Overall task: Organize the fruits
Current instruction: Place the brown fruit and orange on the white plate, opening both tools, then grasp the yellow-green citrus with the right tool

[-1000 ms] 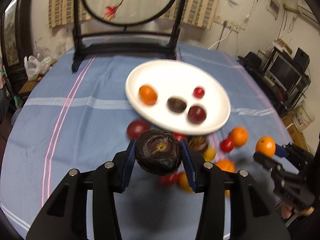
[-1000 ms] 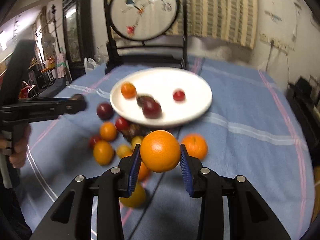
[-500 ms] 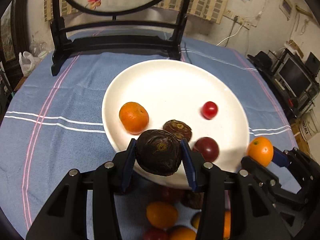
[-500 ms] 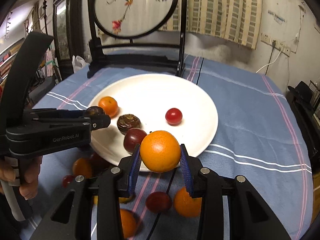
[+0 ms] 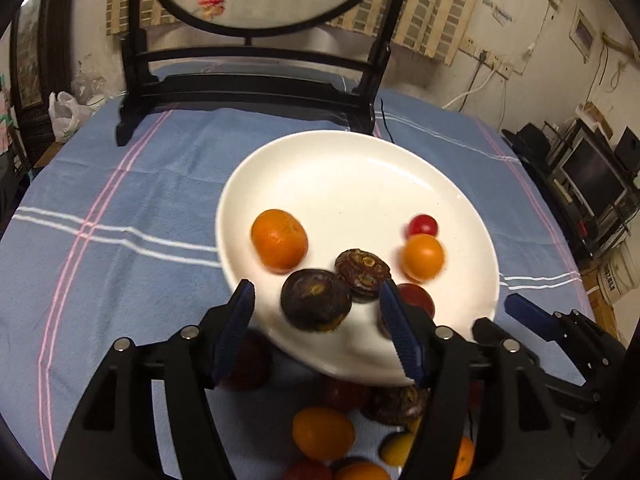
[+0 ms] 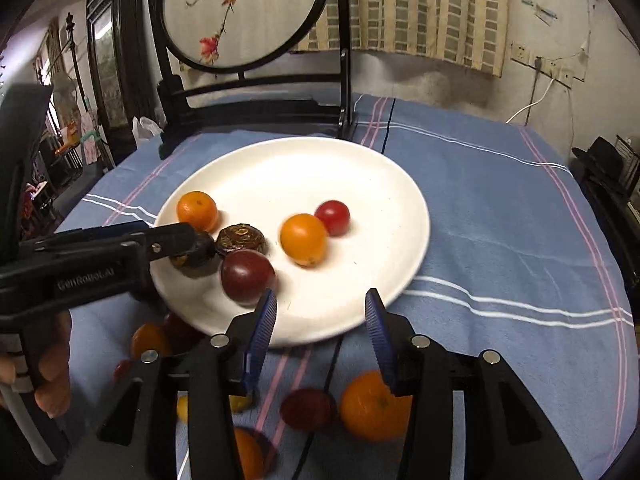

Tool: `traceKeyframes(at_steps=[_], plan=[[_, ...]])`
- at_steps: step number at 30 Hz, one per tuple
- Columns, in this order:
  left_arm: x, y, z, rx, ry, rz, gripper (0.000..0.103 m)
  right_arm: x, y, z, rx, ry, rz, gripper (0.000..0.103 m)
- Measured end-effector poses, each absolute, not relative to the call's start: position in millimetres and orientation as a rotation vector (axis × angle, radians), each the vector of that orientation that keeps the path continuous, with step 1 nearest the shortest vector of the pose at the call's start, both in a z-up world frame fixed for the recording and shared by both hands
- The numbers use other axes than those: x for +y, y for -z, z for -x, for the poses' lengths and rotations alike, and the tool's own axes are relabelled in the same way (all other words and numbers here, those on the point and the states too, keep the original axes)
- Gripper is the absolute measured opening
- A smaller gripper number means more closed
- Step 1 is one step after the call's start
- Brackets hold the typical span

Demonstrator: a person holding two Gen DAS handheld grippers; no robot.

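My left gripper (image 5: pixel 318 314) has its jaws spread wide, gripping nothing — the dark passion fruit (image 5: pixel 316 299) lies between them on the near edge of the white plate (image 5: pixel 352 168), touching a second brown one (image 5: pixel 362 269). My right gripper (image 6: pixel 320 330) is parted too, empty, just short of the plate's near rim. An orange (image 6: pixel 303 239) sits mid-plate beside a cherry tomato (image 6: pixel 332 217). More fruit lies on the counter (image 6: pixel 500 220) nearer than the plate.
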State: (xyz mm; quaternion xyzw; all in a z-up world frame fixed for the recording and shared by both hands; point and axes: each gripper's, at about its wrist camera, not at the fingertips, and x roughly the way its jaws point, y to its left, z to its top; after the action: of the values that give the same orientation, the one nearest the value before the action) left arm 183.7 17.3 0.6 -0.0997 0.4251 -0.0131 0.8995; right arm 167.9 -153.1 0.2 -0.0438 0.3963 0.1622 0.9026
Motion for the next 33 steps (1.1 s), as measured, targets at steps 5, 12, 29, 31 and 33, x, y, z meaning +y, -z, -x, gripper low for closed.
traceKeyframes(at_steps=[5, 12, 29, 31, 33], plan=[[21, -7, -151, 0.853, 0.014, 0.172, 0.069, -167, -7, -132, 0.790, -0.359, 0.112, 0.059], [29, -1, -113, 0.868, 0.015, 0.151, 0.079, -177, 2, -93, 0.814, -0.354, 0.144, 0.060], [52, 16, -81, 0.852, 0.046, 0.231, 0.079, -145, 24, -47, 0.911, -0.428, 0.165, 0.075], [52, 17, -81, 0.854, 0.049, 0.233, 0.079, -137, 27, -45, 0.921, -0.414, 0.206, 0.075], [51, 17, -81, 0.855, 0.050, 0.228, 0.079, -131, 32, -46, 0.934, -0.402, 0.232, 0.075]])
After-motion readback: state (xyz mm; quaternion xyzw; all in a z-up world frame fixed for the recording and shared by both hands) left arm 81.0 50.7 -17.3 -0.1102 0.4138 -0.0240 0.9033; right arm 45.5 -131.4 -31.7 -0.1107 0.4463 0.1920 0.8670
